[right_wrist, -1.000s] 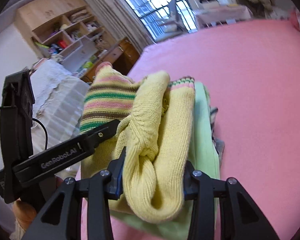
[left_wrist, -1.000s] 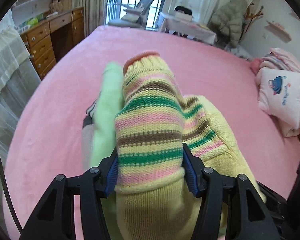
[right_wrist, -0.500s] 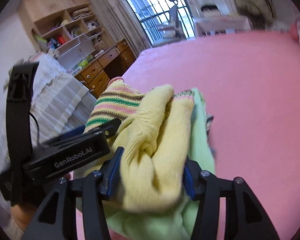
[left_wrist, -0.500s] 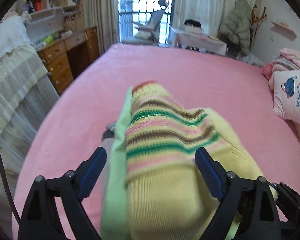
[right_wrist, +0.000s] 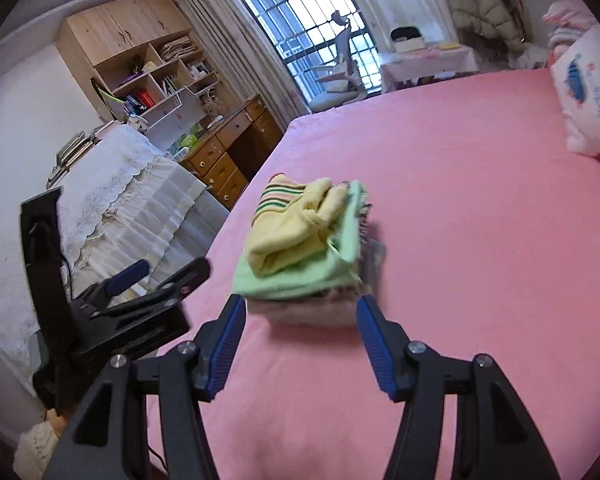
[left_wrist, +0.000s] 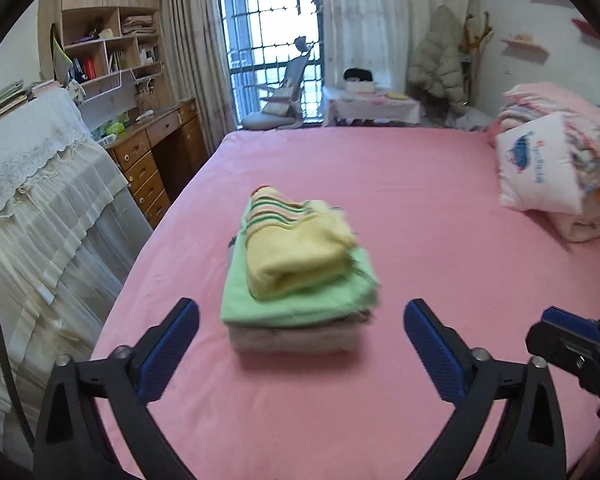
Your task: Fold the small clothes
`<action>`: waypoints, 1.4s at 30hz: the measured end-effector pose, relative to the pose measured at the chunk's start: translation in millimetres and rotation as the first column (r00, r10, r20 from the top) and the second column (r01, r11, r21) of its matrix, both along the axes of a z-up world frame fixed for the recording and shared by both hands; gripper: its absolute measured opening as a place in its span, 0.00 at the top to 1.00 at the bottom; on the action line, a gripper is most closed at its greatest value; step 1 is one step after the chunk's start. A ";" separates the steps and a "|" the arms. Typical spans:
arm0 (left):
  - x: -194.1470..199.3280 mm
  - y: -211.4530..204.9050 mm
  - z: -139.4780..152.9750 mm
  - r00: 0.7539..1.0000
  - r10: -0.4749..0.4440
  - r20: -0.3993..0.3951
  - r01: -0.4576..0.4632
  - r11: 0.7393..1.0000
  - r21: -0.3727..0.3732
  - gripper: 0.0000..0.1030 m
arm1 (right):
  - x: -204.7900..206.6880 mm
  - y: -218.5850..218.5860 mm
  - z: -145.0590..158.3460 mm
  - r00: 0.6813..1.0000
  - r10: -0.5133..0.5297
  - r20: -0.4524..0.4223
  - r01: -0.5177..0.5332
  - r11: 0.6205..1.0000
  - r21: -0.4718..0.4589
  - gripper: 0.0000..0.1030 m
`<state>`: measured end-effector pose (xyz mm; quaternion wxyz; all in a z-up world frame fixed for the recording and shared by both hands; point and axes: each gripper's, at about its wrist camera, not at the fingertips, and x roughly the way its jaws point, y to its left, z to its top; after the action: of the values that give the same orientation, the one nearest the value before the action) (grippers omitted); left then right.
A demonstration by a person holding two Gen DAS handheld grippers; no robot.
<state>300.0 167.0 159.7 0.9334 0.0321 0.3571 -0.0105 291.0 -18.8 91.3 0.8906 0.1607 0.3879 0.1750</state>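
Note:
A folded yellow sweater with pink, green and brown stripes (left_wrist: 296, 248) lies on top of a folded green garment (left_wrist: 300, 300), which rests on a pale folded piece (left_wrist: 292, 340). The stack sits on the pink bed (left_wrist: 420, 208). My left gripper (left_wrist: 300, 312) hovers short of the stack, its jaws opening wide with nothing between the pads. In the right wrist view the sweater (right_wrist: 296, 224) and green garment (right_wrist: 300, 276) lie just beyond my right gripper (right_wrist: 300, 306). Its jaws are opening too, clear of the cloth. The left gripper (right_wrist: 168, 272) hangs at the left.
A white printed pillow (left_wrist: 540, 164) and a heap of folded bedding (left_wrist: 560, 112) lie on the bed's right side. Left of the bed stand lace-covered furniture (left_wrist: 40, 200) and a wooden desk with drawers (left_wrist: 152, 160). A barred window (left_wrist: 272, 40) is behind.
Both grippers let go of the striped sweater, opened, and pulled back and up from the stack. The sweater now lies folded on the green garment.

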 end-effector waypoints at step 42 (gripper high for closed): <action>-323.6 -121.4 -35.6 0.999 0.027 -0.046 -0.029 0.998 -0.054 0.01 | -314.4 -78.4 -19.9 0.960 -0.241 0.143 0.277 0.889 -0.364 0.36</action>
<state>-23.5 45.5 124.1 0.9257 0.0012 0.3782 -0.0079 -23.3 -97.3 71.4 0.9373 0.0267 0.3471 -0.0165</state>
